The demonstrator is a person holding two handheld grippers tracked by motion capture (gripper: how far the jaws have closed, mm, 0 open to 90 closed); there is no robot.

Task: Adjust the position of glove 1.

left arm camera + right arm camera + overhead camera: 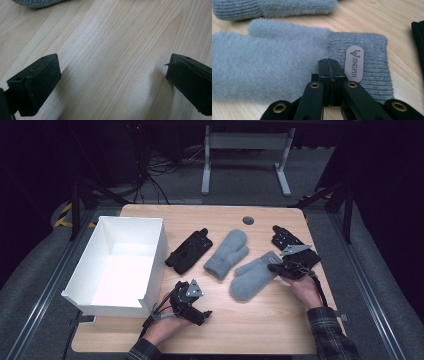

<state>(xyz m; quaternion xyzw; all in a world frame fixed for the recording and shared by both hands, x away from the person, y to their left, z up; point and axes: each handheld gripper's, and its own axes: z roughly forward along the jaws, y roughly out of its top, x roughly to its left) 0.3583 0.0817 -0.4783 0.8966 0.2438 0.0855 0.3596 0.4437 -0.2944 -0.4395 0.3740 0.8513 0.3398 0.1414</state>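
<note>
Two fluffy grey mittens lie mid-table: one (227, 253) slanted at the centre, the other (252, 277) to its right. A black glove (189, 251) lies left of them and another black glove (287, 240) at the right. My right gripper (272, 266) hovers over the right mitten's ribbed cuff. In the right gripper view its jaws (328, 61) are pressed together just above that mitten (262, 57), beside its oval label (354, 63), with no fabric seen between them. My left gripper (202, 315) rests low near the front edge. Its jaws (113, 67) stand wide apart over bare wood.
A large white open box (161, 250) stands at the table's left side, close to my left hand. A round grommet (248, 220) sits in the tabletop at the back. Beyond the table are a desk frame and cables on the floor.
</note>
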